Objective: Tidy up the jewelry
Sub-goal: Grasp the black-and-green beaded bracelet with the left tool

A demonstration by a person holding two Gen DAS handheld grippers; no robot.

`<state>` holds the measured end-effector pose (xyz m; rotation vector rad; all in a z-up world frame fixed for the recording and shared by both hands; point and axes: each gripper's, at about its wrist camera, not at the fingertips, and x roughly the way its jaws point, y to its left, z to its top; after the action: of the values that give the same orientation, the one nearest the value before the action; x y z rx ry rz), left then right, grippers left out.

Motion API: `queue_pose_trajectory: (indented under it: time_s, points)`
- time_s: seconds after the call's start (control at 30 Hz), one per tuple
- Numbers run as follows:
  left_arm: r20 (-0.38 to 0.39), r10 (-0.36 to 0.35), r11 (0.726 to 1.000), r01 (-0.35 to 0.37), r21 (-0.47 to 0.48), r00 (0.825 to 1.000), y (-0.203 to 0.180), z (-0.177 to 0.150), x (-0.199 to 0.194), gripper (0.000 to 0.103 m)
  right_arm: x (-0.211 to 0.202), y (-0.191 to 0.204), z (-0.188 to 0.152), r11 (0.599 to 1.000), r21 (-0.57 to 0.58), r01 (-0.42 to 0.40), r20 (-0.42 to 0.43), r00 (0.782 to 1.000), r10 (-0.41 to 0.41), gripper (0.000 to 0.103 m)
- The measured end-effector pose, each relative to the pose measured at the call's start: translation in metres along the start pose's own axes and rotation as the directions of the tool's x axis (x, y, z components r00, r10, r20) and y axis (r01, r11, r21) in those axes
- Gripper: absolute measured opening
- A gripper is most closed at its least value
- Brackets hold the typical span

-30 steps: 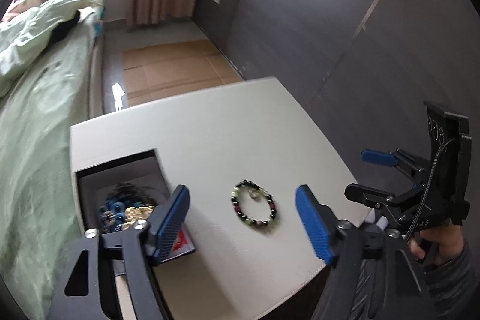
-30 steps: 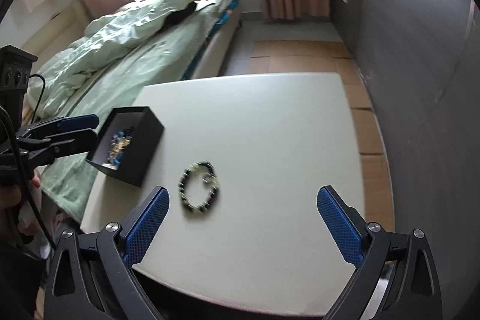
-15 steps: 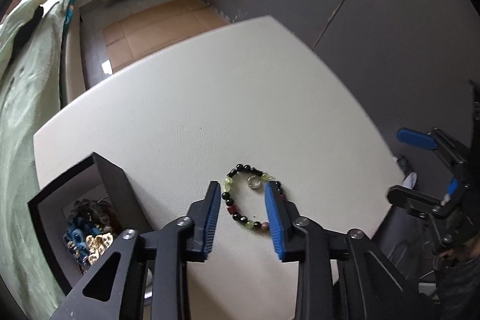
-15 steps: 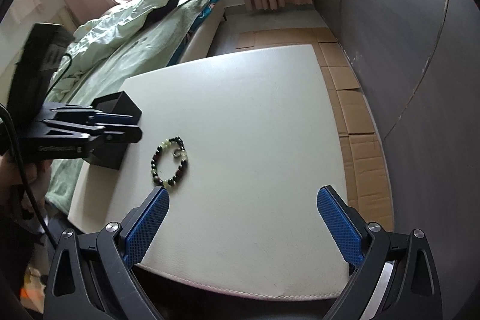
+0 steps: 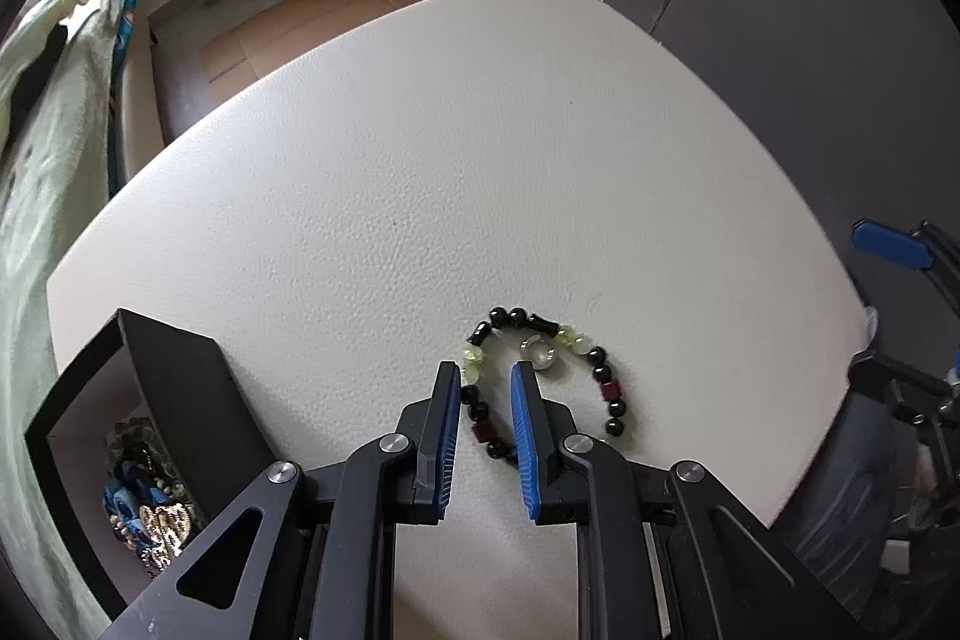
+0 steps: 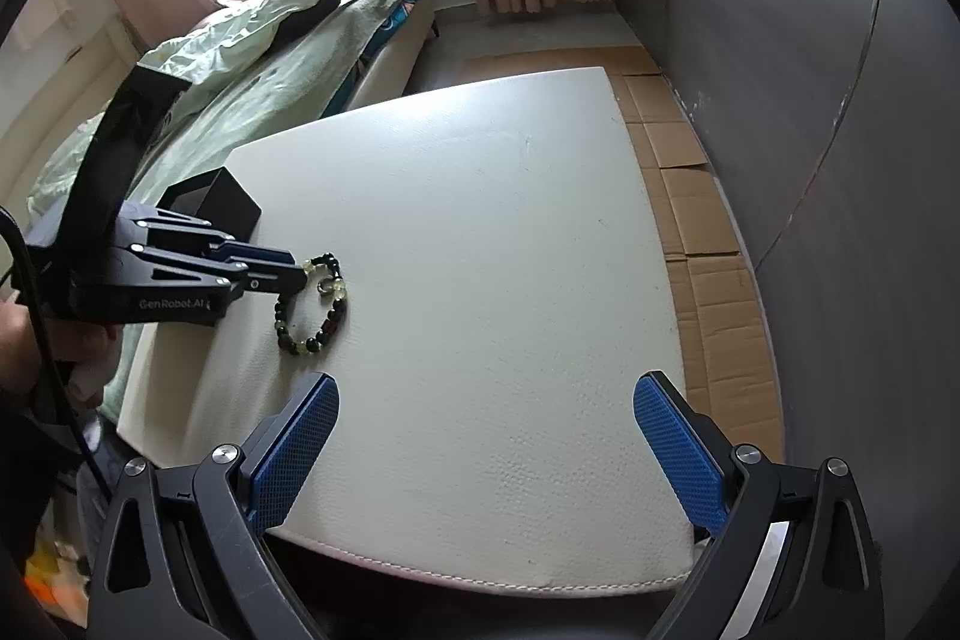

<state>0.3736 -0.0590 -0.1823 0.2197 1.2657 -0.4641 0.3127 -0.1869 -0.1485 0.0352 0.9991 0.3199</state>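
Two grippers: your left gripper [image 5: 485,379] straddles the bracelet [image 5: 543,381], nearly closed, marked "GenRobot.AI"; right gripper [image 6: 487,415] hovers wide apart.

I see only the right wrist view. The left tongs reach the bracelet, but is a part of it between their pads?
Observer: Yes. In the left wrist view, one side of the bracelet lies between the pads of the left tongs. The jaws are narrow but do not seem closed on the beads.
Operator: Thank you. And the black box, is something inside?
Observer: Yes. The black box is open on top and holds blue and gold jewelry.
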Motion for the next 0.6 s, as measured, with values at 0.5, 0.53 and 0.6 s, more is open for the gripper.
queue_pose_trajectory:
  time_s: [0.5, 0.53, 0.6]
  points:
    - [-0.01, -0.005, 1.0, 0.005, 0.018, 1.0, 0.0, 0.006, 0.003, 0.016, 0.009, 0.008, -0.001, 1.0, -0.005, -0.027, -0.011, 1.0, 0.027, 0.099]
    - [-0.008, 0.003, 1.0, -0.002, 0.028, 1.0, -0.001, 0.005, 0.003, 0.016, 0.009, 0.009, 0.0, 1.0, -0.008, -0.03, -0.009, 1.0, 0.03, 0.099]
    - [0.005, 0.032, 0.998, -0.032, 0.051, 0.999, -0.005, 0.0, 0.002, 0.013, 0.01, 0.012, 0.0, 0.999, -0.011, -0.034, -0.009, 0.999, 0.034, 0.099]
